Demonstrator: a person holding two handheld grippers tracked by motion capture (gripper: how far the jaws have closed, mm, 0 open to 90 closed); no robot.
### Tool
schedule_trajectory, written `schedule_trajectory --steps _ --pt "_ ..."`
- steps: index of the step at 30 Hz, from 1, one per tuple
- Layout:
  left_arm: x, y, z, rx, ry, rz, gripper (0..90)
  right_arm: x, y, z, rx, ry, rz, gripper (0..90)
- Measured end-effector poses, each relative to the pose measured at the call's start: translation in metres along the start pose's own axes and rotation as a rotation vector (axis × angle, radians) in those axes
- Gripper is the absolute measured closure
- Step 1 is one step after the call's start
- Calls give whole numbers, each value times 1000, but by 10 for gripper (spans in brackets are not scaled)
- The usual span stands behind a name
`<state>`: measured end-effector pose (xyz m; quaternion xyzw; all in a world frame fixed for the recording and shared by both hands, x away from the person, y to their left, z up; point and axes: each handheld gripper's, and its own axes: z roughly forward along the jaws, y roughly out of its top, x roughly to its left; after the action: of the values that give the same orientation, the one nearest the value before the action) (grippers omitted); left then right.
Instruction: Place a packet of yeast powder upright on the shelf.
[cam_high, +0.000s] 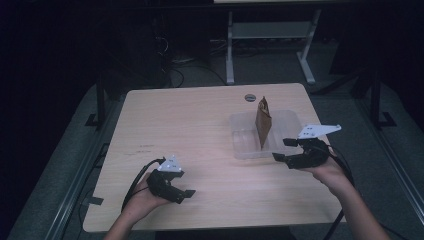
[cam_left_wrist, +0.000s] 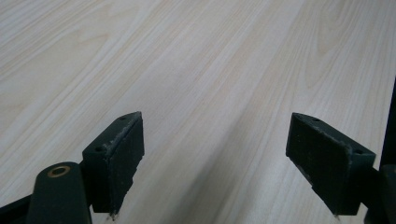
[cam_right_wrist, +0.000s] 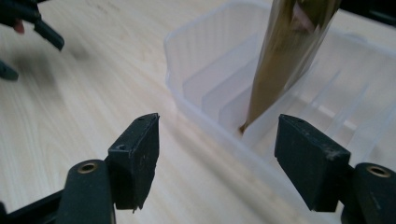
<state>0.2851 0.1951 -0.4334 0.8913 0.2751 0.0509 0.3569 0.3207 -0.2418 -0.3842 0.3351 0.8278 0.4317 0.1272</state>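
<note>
Wooden table (cam_high: 200, 130), clear tray (cam_high: 245, 145) holding upright brown packet (cam_high: 263, 125), far right.
Right gripper (cam_high: 290, 150), beside the tray, and left gripper (cam_high: 187, 195), near left, gape wide, empty.

left claw (cam_left_wrist: 217, 168): jaws wide apart, empty | below: bare wooden table (cam_left_wrist: 196, 70)

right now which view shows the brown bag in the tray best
The high view: the brown bag shows whole, standing upright in the clear tray. The right gripper view shows its lower part close up, top cut off. The left gripper view looks at bare table.
</note>
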Motion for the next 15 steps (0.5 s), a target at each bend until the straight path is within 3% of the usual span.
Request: schedule_trajectory --steps 4,8,14,15 --pt "-1 -5 0 -14 8 -12 192 5 -16 4 30 0 5 304" --pt "-2 -11 1 2 12 3 197 9 -31 7 55 2 19 293" --pt "0 -15 2 8 15 4 199 13 -52 11 58 9 36 280" --pt "0 -15 2 8 16 5 200 13 -55 12 73 6 18 279"
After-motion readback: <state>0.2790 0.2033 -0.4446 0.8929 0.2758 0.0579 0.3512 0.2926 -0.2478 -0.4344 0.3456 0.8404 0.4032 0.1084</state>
